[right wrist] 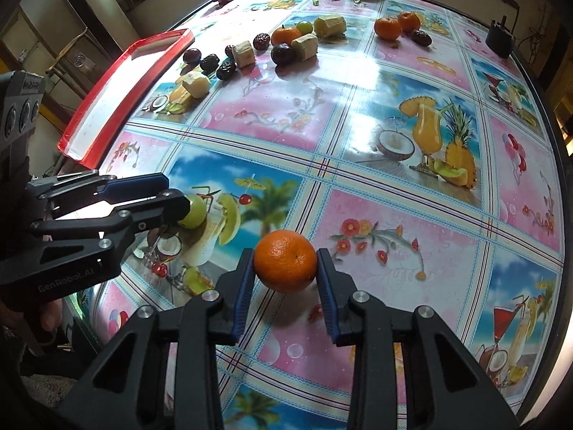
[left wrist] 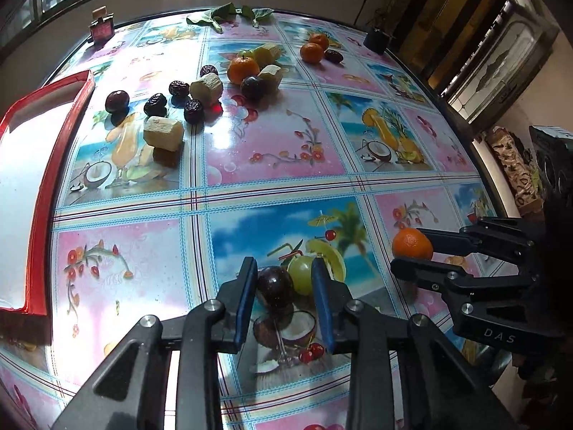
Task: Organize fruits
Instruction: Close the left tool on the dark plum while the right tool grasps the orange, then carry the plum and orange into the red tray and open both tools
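— Nearby, what's gripped?
— Left hand-held gripper point(left wrist: 284, 283) pinches 2 fruits, a dark plum point(left wrist: 275, 286) and a green grape point(left wrist: 301, 274); right hand-held gripper point(right wrist: 285, 268) clamps a tangerine point(right wrist: 285, 266).
— Farther?
— Remaining fruit point(left wrist: 243, 70) lies on the counter point(left wrist: 286, 165), beside a red tray point(left wrist: 53, 143).

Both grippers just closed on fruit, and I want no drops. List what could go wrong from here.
1. The left gripper squeezes a dark plum and a green grape together; either round fruit may pop out when lifted.
2. The right gripper pinches the mandarin by its curved sides, so it might roll free.
3. The red tray overhangs the table edge; a load could tip it.
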Demonstrator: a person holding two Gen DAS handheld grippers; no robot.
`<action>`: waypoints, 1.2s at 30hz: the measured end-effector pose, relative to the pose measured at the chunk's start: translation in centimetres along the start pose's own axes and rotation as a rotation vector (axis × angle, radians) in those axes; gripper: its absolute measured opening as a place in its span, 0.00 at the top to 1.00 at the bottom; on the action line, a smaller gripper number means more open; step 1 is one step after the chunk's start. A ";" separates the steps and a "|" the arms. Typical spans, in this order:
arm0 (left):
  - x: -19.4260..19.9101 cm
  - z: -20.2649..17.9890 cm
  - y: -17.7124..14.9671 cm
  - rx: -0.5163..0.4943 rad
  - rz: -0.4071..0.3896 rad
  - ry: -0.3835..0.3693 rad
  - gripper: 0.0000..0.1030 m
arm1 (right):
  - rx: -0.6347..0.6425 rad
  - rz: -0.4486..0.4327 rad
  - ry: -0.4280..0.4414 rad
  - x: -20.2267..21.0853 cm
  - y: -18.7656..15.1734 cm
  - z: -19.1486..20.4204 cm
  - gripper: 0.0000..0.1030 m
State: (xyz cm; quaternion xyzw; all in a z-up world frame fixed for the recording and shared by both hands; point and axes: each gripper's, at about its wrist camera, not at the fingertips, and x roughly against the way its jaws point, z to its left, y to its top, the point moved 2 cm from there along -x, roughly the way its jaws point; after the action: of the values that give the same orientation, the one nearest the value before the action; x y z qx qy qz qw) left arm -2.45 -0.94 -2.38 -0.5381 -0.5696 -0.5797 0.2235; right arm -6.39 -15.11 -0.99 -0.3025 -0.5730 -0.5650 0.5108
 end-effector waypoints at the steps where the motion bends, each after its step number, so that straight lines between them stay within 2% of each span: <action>1: 0.0 0.2 -0.2 -0.004 0.005 0.007 0.73 | 0.015 0.002 -0.012 0.1 0.0 0.3 0.65; 3: -0.5 0.6 -0.7 -0.015 0.026 0.019 0.73 | 0.025 0.006 -0.030 0.3 -0.1 0.5 0.65; 6: -1.0 1.1 -1.3 0.004 0.041 -0.020 0.73 | 0.003 0.011 -0.027 0.2 -0.3 0.6 0.65; 8: -0.9 0.7 -1.2 -0.015 0.026 -0.009 0.69 | -0.008 0.015 -0.031 0.1 -0.4 0.7 0.65; 9: -0.8 0.4 -1.1 -0.009 0.034 -0.028 0.66 | -0.013 0.020 -0.030 0.0 -0.4 0.7 0.65; 10: -0.5 0.1 -0.9 0.003 0.029 -0.056 0.55 | -0.020 0.026 -0.031 -0.1 -0.5 0.6 0.65; 11: -0.2 -0.3 -0.8 -0.003 0.015 -0.068 0.36 | -0.026 0.029 -0.033 -0.1 -0.7 0.5 0.65; 13: 0.5 -0.9 -0.4 -0.047 -0.039 -0.010 0.21 | -0.032 0.033 -0.029 0.0 -0.9 0.4 0.65; 15: 0.5 -0.7 0.1 -0.063 -0.048 0.009 0.21 | -0.039 0.029 -0.026 0.2 -1.0 0.1 0.65; 19: -0.7 -0.1 0.8 -0.024 0.008 -0.022 0.22 | -0.039 0.018 -0.015 0.5 -1.2 -0.3 0.65; 21: -1.2 -0.4 0.8 -0.043 0.008 0.018 0.24 | -0.043 0.014 -0.006 0.6 -1.3 -0.6 0.65; 23: -1.6 -0.6 0.7 -0.076 0.014 0.040 0.32 | -0.045 0.012 0.002 0.7 -1.5 -0.8 0.65; 26: -1.6 -0.5 0.6 -0.084 0.022 0.027 0.35 | -0.055 0.011 0.012 0.7 -1.7 -1.2 0.65; 31: -1.4 0.7 0.4 -0.097 0.032 0.058 0.37 | -0.069 0.019 0.019 0.8 -2.0 -1.9 0.65; 34: -2.0 1.3 0.2 -0.090 0.063 0.072 0.41 | -0.073 0.017 0.023 0.9 -2.1 -2.1 0.65; 36: -2.1 0.9 0.3 -0.116 0.052 0.095 0.43 | -0.071 0.018 0.025 0.9 -2.0 -2.2 0.65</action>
State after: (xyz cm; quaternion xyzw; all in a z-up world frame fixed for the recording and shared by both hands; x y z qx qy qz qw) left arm -1.18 -0.91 -4.34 -0.5367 -0.5099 -0.6304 0.2335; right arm -7.99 -17.77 -1.23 -0.3186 -0.5435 -0.5842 0.5117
